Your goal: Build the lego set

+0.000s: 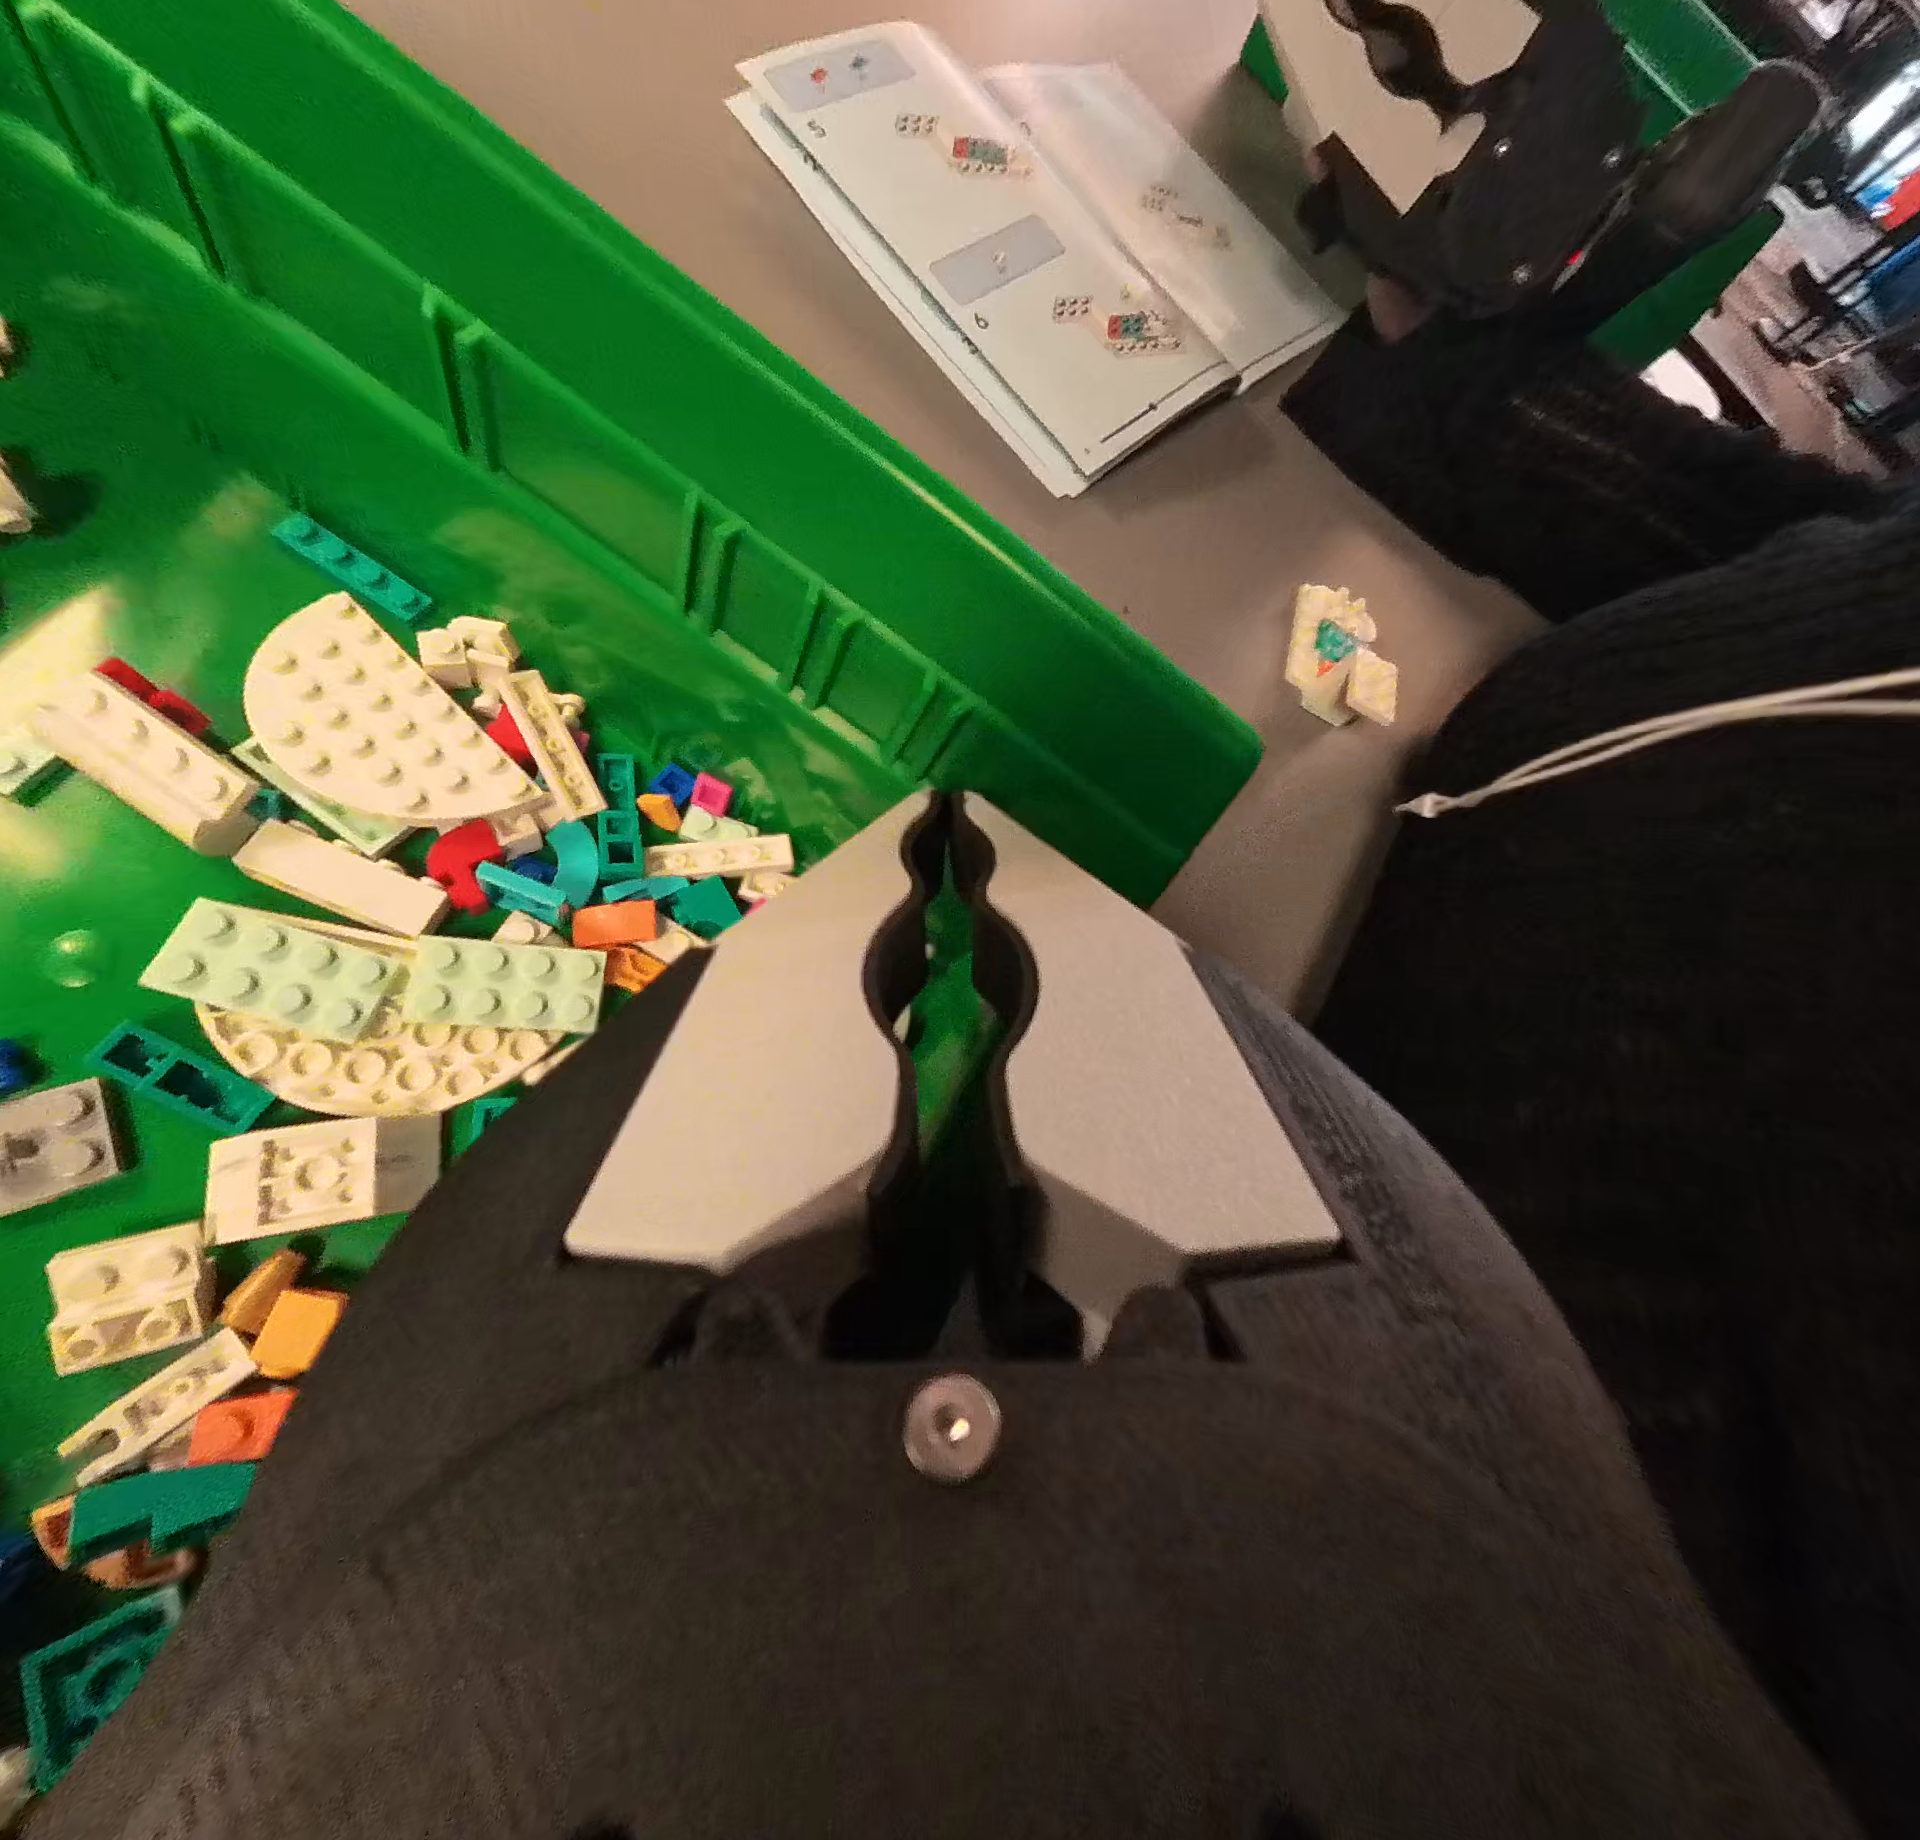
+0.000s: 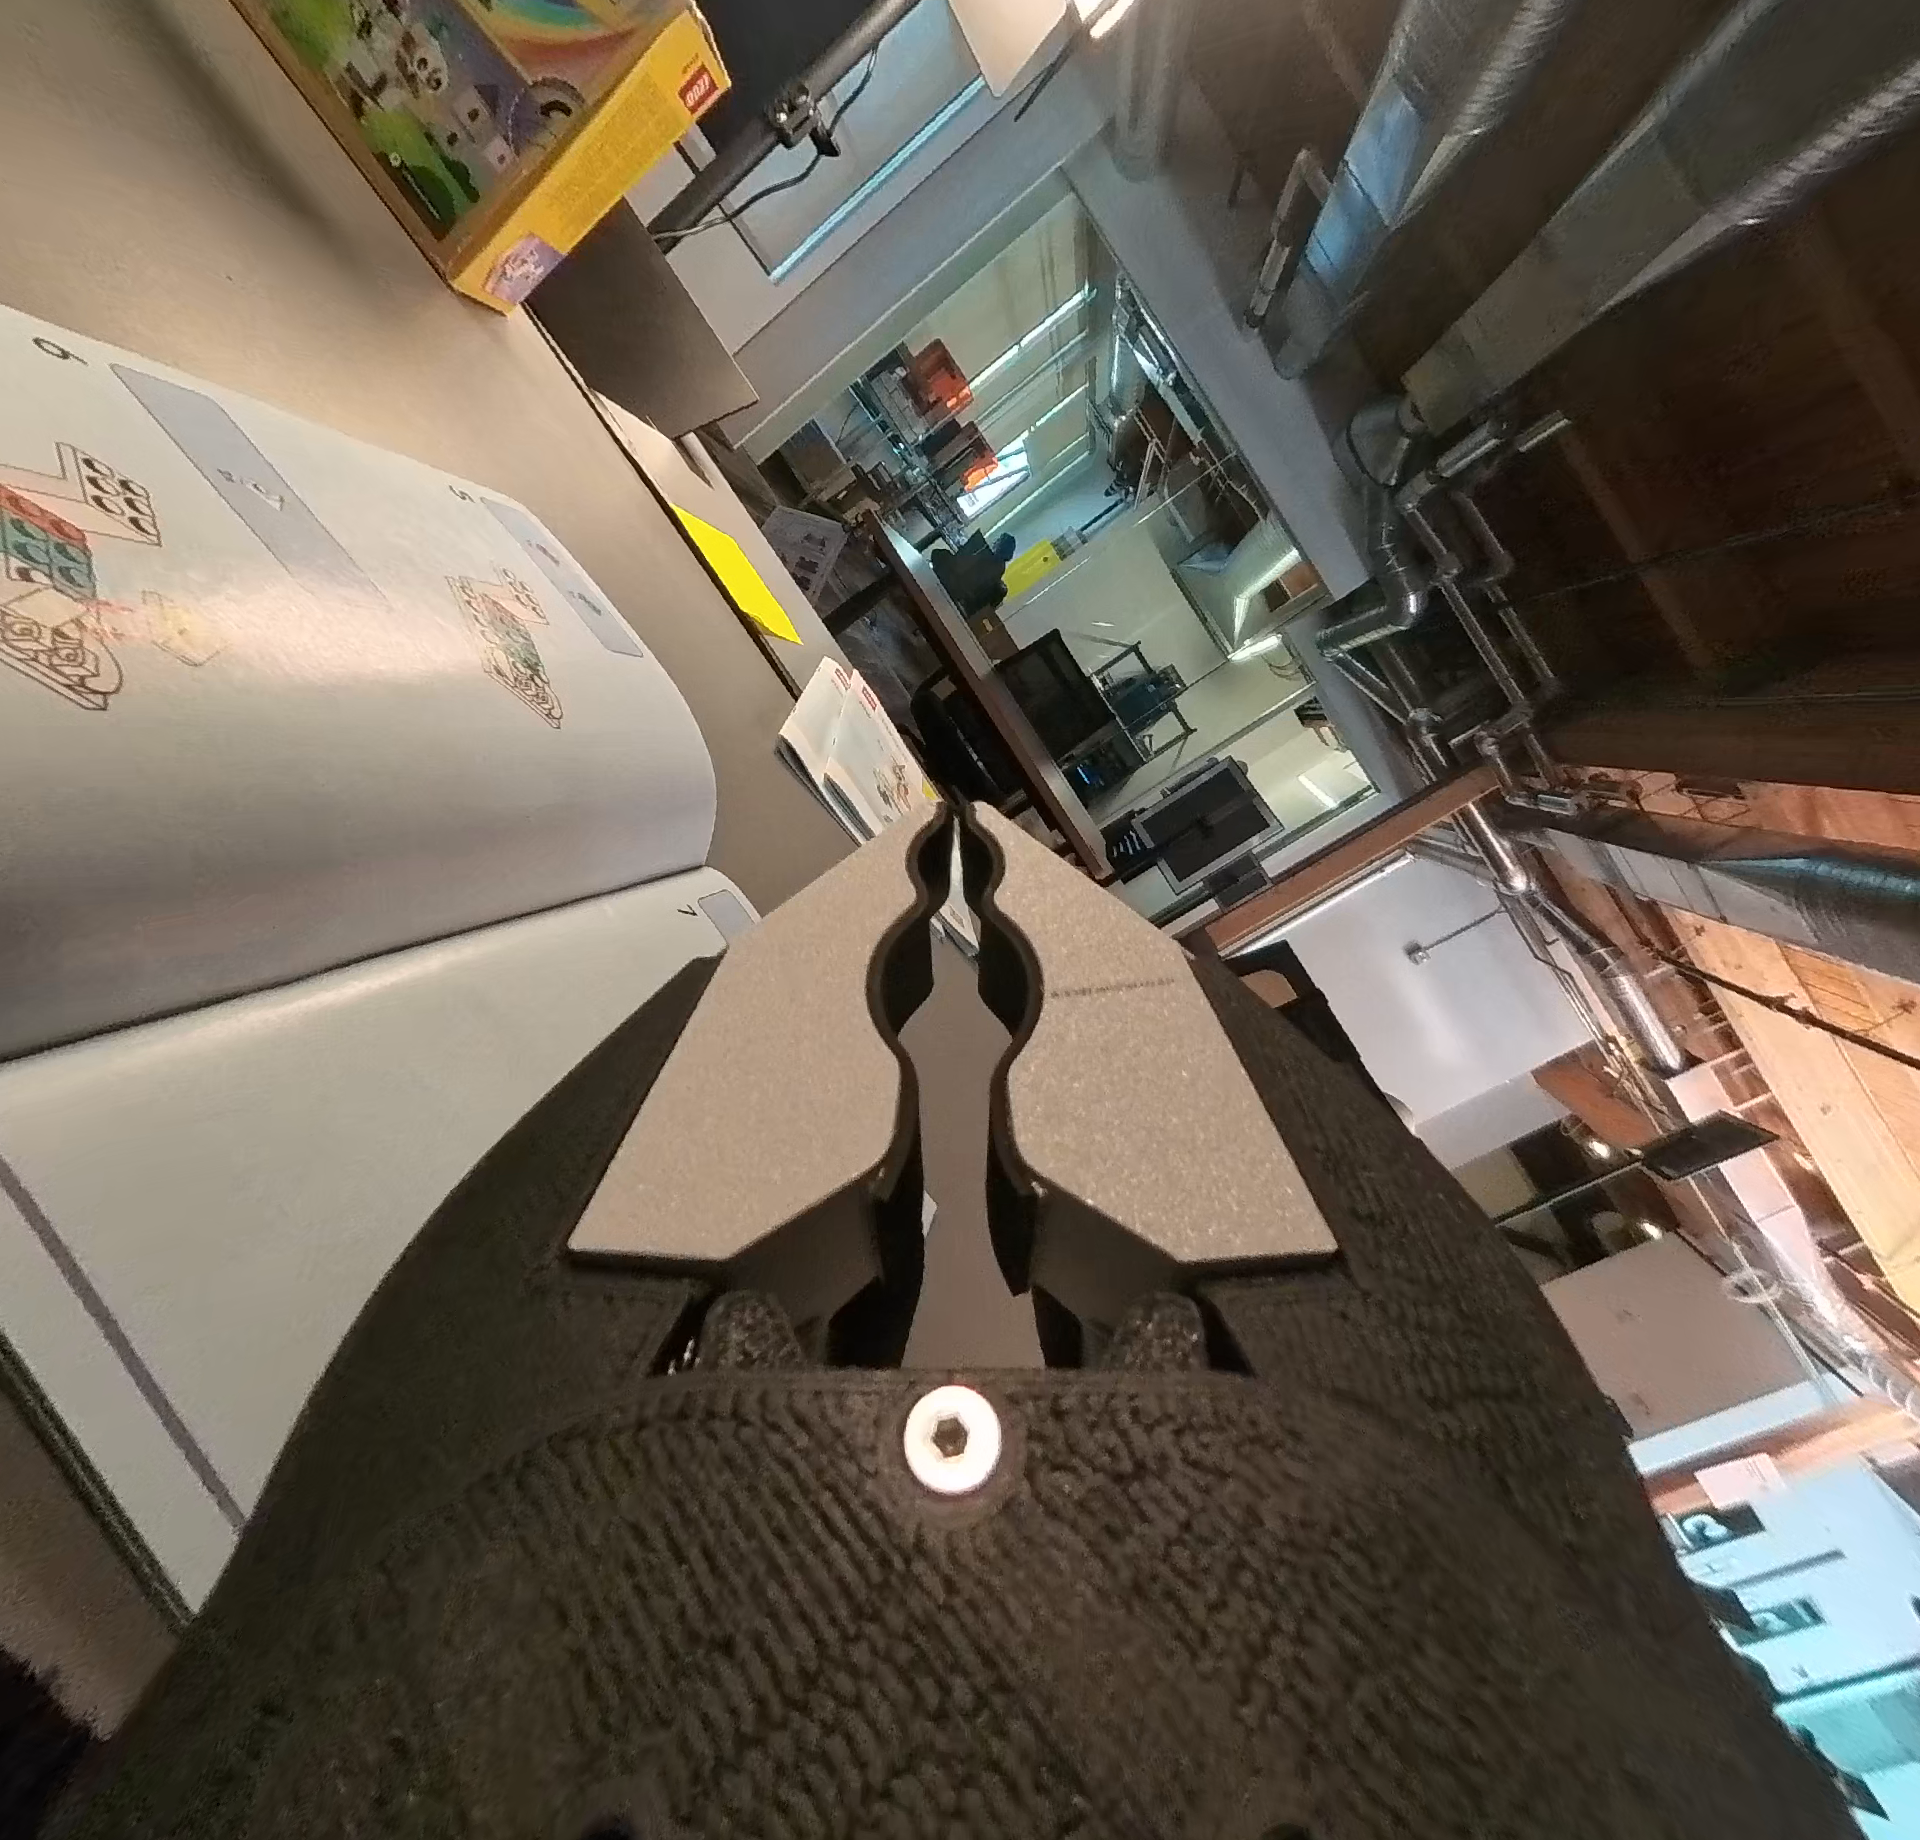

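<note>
My left gripper is shut and empty, its tips over the rim of a green bin. The bin holds a pile of loose lego bricks: white half-round plates, pale green plates, and small teal, orange, red and pink pieces. A small white and teal partial build lies on the table right of the bin. An open instruction booklet lies beyond it and also shows in the right wrist view. My right gripper is shut and empty, rolled sideways next to the booklet; it also shows in the left wrist view.
The grey table lies between bin and booklet. A person's black sleeve fills the right side. The lego set box stands on the table beyond the booklet. A second green bin stands at the far right. Across from one pair of fingers to the other is roughly 35 cm.
</note>
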`<state>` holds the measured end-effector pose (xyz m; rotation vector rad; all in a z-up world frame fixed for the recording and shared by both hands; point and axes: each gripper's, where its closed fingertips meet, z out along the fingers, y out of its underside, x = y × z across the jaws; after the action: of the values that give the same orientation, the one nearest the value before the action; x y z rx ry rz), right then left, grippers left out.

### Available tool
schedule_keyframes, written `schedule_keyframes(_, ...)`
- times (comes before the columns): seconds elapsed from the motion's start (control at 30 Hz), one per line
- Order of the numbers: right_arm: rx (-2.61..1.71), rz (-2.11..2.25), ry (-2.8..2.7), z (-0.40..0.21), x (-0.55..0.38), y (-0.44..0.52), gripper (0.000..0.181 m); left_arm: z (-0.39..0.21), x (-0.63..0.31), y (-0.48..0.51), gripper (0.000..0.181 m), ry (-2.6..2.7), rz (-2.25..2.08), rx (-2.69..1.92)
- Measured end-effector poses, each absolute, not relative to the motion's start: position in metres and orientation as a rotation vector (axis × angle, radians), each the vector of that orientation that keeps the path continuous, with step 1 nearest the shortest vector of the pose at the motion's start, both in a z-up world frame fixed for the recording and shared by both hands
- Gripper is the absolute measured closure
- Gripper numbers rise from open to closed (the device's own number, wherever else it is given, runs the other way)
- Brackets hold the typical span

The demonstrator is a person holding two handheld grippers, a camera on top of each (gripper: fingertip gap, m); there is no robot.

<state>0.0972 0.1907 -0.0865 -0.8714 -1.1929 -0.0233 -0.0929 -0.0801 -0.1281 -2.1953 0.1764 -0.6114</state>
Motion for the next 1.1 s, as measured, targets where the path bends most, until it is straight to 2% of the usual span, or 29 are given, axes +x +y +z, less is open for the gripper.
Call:
schedule_keyframes(0.37, -0.869, -0.016, -1.191, -0.086, 0.097, 0.190, 0.181, -0.125, -0.087, -0.062, 0.181, 0.190, -0.525, -2.140)
schedule_keyframes(0.5, -0.868, -0.009, -1.186, -0.085, 0.098, 0.190, 0.181, -0.103, -0.085, -0.064, 0.181, 0.234, -0.499, -1.998)
schedule_keyframes(0.73, -0.860, 0.003, -1.188, -0.084, 0.097, 0.187, 0.181, -0.041, -0.142, -0.070, 0.169, 0.181, 0.128, -1.640)
schedule_keyframes(0.87, -0.859, 0.011, -1.187, -0.084, 0.096, 0.187, 0.181, -0.005, -0.170, -0.092, 0.170, 0.117, 0.493, -1.350)
schedule_keyframes(1.1, -0.859, 0.055, -1.177, -0.081, 0.096, 0.183, 0.181, 0.003, -0.174, -0.107, 0.170, 0.067, 0.518, -1.220)
